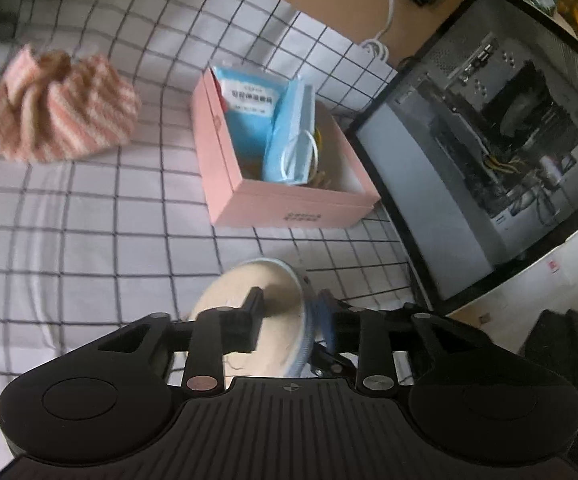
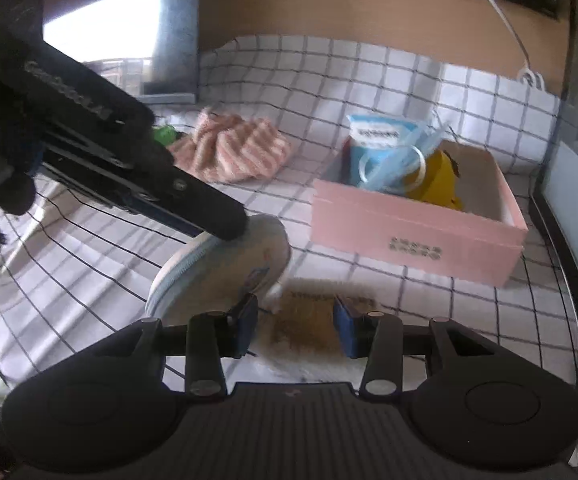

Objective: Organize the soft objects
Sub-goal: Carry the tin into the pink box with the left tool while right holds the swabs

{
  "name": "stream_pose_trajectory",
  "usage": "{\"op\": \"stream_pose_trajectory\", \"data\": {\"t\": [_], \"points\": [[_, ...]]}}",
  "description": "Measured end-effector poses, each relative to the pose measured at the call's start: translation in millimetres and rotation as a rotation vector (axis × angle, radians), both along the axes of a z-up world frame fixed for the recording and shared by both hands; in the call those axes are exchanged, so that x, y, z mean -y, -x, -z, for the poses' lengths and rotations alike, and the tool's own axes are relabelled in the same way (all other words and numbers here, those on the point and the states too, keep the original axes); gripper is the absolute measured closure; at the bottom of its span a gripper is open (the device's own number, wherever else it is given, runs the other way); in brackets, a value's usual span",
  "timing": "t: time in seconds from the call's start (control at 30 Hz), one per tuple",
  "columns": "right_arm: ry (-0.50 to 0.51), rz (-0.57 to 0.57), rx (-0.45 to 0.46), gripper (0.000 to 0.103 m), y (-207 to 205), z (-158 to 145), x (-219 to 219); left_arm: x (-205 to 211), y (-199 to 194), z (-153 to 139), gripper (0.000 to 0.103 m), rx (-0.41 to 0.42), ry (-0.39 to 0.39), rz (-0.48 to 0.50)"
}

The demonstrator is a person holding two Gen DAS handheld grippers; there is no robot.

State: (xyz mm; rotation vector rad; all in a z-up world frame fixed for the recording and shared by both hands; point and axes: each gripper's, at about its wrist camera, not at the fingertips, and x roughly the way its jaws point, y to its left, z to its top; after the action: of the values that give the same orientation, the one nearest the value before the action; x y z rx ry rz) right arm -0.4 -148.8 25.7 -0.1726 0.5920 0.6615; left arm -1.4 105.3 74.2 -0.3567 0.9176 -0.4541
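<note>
Left wrist view: the left gripper [image 1: 289,320] is pinched on the edge of a round cream pouch [image 1: 249,312] with a blue zip rim, held tilted above the checked sheet [image 1: 89,220]. The grip takes only the rim; on a soft, floppy item such a hold is judged liable to slip or let the body sag and swing, and the blur around the right finger suggests movement. The pink box [image 1: 289,204] lies ahead, already carrying a blue packet [image 1: 245,108] and face masks [image 1: 293,136] standing upright at its left end; a pouch brought in low could catch the near wall or knock the masks over. The striped pink cloth [image 1: 57,108] lies loose, well apart to the left. A computer case [image 1: 489,140] stands just beside the box on the right, limiting clearance on that side. Right wrist view: the right gripper [image 2: 295,320] is spread and holds nothing, hovering over a brown-and-white fuzzy item [image 2: 317,320] on the sheet, near the front of the box. The pouch [image 2: 217,272] sits immediately to its left, touching or nearly touching the fuzzy item, with the left tool's finger on its upper rim. Risk here: the two tools work close together, and a descent by the right one could strike the pouch or its holder. The yellow object [image 2: 441,180] in the box leaves free space only at the right end.
</note>
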Motion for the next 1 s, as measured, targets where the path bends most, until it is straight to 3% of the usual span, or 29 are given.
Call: {"op": "stream_pose_trajectory", "data": {"t": [0.33,0.6,0.77,0.83,0.9,1.0], "points": [[-0.01,-0.052,0.043,0.061,0.1,-10.2,-24.6,-22.0,19.5,-7.7,0.065,0.024,-0.11,0.033],[0.004,-0.128,0.069,0.061,9.4,-11.7,-42.7,-30.9,11.2,-8.2,0.062,0.02,-0.146,-0.082],[0.022,-0.136,0.069,0.06,12.7,-10.9,-41.0,-25.6,1.0,-0.6,0.058,0.01,-0.168,-0.06],[0.04,-0.126,0.063,0.053,12.8,-9.8,-33.7,-19.5,-0.8,4.8,0.058,0.017,-0.215,-0.041],[0.053,-0.101,0.046,0.033,11.9,-6.2,-23.1,-15.4,-2.5,10.0,0.059,0.021,-0.256,-0.03],[0.079,-0.003,0.028,0.031,5.2,2.9,-12.0,-13.3,-5.0,13.8,0.059,0.035,-0.256,-0.033]]}}
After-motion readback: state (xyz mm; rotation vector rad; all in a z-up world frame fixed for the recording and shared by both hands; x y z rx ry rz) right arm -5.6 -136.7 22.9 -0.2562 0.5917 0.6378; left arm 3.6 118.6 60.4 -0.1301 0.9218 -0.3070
